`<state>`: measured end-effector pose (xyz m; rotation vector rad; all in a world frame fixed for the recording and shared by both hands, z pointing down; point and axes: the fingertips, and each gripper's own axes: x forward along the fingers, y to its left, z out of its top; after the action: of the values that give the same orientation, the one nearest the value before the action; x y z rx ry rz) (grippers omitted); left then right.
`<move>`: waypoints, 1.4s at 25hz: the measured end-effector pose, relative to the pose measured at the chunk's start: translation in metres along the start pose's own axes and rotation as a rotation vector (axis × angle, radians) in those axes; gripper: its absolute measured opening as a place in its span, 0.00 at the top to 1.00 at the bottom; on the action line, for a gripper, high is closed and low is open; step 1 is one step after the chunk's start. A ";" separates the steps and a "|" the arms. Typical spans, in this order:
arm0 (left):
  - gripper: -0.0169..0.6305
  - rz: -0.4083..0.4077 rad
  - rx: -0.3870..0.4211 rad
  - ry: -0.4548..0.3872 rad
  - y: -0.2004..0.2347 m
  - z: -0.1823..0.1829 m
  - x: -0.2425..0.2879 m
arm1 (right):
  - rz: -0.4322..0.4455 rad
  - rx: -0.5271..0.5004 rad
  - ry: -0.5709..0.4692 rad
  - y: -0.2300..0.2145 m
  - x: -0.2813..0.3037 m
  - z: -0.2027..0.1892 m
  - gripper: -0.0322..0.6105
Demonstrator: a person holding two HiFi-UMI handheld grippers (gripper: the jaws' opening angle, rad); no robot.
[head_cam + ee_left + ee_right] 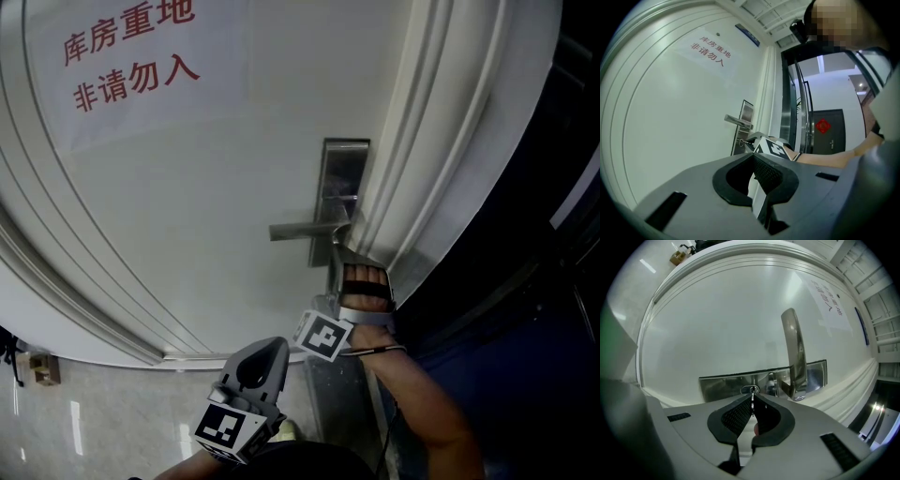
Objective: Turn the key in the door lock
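Observation:
A white door (187, 187) carries a steel lock plate (342, 178) with a lever handle (300, 229). In the right gripper view the key (752, 398) sticks out of the keyhole (750, 390), below the plate (731, 385) and beside the lever (794, 352). My right gripper (752, 402) is shut on the key, its tips close to the plate. From the head view the right gripper (337, 255) reaches under the lever and hides the key. My left gripper (275, 345) (753, 156) hangs back from the door, shut with nothing in it.
A paper sign with red characters (131, 47) is stuck high on the door. The moulded door frame (441, 169) runs along the right. A dark door with a red ornament (823, 125) stands across the hallway. A small box (42, 367) sits on the tiled floor at left.

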<state>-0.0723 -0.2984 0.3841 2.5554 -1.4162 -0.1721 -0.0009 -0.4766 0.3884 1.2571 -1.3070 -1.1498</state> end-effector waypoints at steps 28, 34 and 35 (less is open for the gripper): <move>0.97 0.016 -0.014 0.003 0.006 -0.002 0.003 | -0.040 -0.080 -0.129 0.005 0.010 0.007 0.92; 0.97 0.005 -0.019 0.008 0.001 -0.004 0.006 | -0.054 -0.095 -0.110 0.004 0.008 -0.004 0.92; 0.97 0.005 -0.019 0.007 0.001 -0.004 0.006 | -0.053 -0.099 -0.111 0.004 0.009 -0.004 0.92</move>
<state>-0.0689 -0.3038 0.3878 2.5351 -1.4112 -0.1744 0.0024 -0.4850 0.3935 1.1758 -1.2877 -1.3216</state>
